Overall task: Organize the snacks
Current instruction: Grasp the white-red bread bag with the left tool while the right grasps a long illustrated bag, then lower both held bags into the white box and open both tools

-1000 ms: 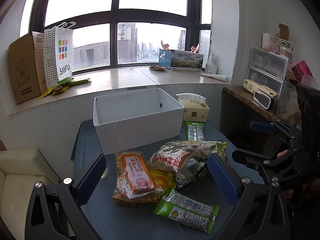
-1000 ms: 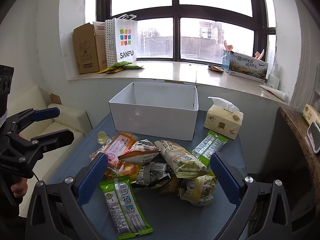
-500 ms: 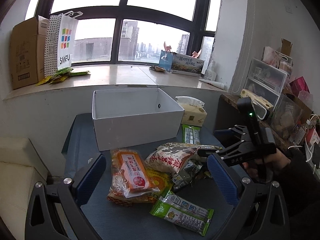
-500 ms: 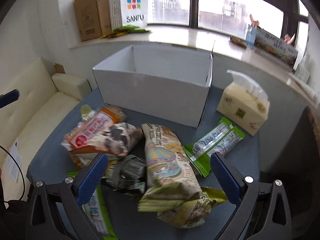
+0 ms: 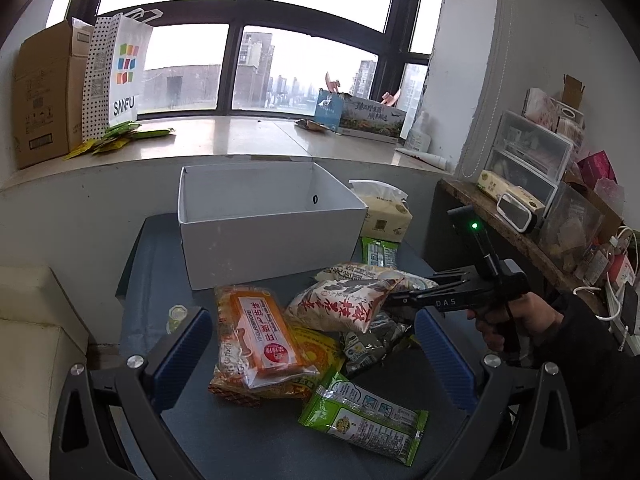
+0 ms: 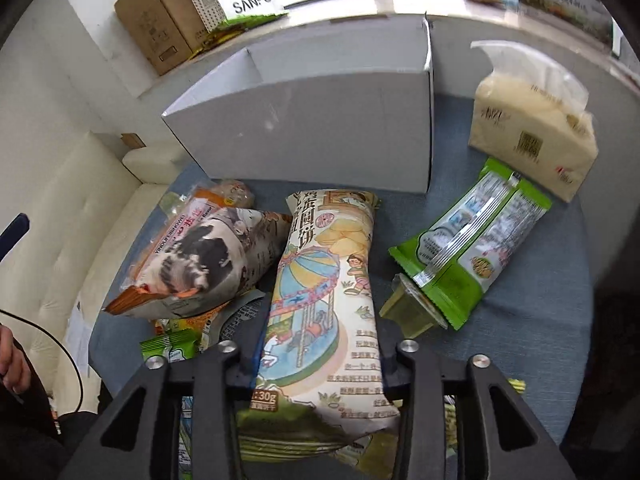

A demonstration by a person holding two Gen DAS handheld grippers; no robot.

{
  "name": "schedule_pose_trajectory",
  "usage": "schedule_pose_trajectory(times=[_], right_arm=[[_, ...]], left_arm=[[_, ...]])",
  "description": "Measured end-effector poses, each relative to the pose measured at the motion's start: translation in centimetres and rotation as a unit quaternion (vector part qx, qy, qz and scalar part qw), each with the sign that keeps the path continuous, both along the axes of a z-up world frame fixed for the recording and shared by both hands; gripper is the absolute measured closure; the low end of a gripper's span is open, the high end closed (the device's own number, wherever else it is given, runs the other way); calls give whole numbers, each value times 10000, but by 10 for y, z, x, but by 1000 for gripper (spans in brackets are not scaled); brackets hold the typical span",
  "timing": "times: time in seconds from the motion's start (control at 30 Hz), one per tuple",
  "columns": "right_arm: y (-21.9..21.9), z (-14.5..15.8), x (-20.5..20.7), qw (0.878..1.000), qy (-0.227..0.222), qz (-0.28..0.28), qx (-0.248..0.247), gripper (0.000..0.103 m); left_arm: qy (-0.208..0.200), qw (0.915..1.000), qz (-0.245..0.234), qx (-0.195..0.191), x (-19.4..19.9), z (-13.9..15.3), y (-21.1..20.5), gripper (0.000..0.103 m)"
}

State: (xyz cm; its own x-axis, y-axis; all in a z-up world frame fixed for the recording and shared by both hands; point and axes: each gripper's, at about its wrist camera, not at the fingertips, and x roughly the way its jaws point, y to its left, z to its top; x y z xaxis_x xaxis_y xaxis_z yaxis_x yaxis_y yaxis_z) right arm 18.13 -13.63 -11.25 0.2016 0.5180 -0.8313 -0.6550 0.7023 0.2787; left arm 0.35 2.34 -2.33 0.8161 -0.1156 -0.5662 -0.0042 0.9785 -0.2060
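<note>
A pile of snack packs lies on the blue-grey table in front of an open white box (image 5: 264, 216). My right gripper (image 6: 320, 356) is shut on a long carousel-printed biscuit bag (image 6: 324, 292) in the pile; the box also shows in the right wrist view (image 6: 320, 128). My left gripper (image 5: 312, 344) is open and empty, hovering over an orange pack (image 5: 260, 332), a red-lettered white bag (image 5: 340, 304) and a green twin pack (image 5: 360, 412). The right gripper shows in the left wrist view (image 5: 404, 300), reaching into the pile.
A tissue pack (image 6: 532, 132) stands right of the box, with a green twin pack (image 6: 472, 248) and a small jelly cup (image 6: 412, 312) in front of it. A cream sofa (image 6: 60, 240) is on the left. A cluttered shelf (image 5: 540, 184) is on the right.
My right gripper dropped down into the pile and closed on the carousel biscuit bag. My left gripper stayed open and shifted slightly closer to the table.
</note>
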Motion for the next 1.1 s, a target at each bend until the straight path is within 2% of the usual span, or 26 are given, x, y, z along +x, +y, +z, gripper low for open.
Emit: schedule_pose_trajectory(times=[0.13,0.23,0.37,0.47,0.57,0.63,0.67,0.73,0.8,0.87,0.93,0.97,1.0,1.03,1.07,1.1], right_arm=[[-21,28,-11,9986,-417,-316,121,63],[-45,54,-25,9949,-635,-624,469,63],[-65,84,-51,9888,-1023,-832,694,63],[-80,101,-71,9847,-1157,-930,912,63],[-93,111,-86,9807,-1241,-1069,1065,63],[-100,114,-93,9795,-1251,-1127,1106,63],[-104,116,-97,9784,-1270,-1178,1126,63],[-109,116,-102,9784,-1314,-1162,1094,63],[-112,117,-107,9778,-1376,-1148,1086,63],[-114,115,-108,9776,-1376,-1157,1091,63],[-116,112,-108,9774,-1340,-1180,1131,63],[-116,110,-109,9776,-1314,-1183,1146,63],[-117,109,-109,9777,-1311,-1179,1142,63],[-117,107,-110,9779,-1311,-1178,1127,63],[-118,105,-110,9781,-1290,-1185,1125,63],[-118,104,-109,9784,-1257,-1182,1138,63]], left_arm=[[88,9997,-204,-69,5,-1,-5,0],[250,9989,-330,-202,17,-4,-9,0],[654,9952,-380,-629,49,-11,-13,0],[1069,9880,-263,-1080,81,-20,-12,0],[1619,9731,31,-1637,118,-36,-6,0],[2140,9577,368,-1885,142,-52,-3,0],[2447,9475,521,-1988,154,-62,-2,0],[3062,9217,769,-2252,174,-85,-1,0],[3442,9019,947,-2432,187,-105,0,0],[3678,8891,997,-2537,197,-122,-2,0],[3818,8821,822,-2633,202,-135,-9,2],[3805,8817,762,-2683,201,-139,-11,18],[3809,8820,733,-2677,200,-140,-13,39],[3771,8863,731,-2589,196,-139,-15,45],[3665,8938,665,-2497,193,-137,-17,58],[3564,9006,574,-2420,188,-135,-19,59]])
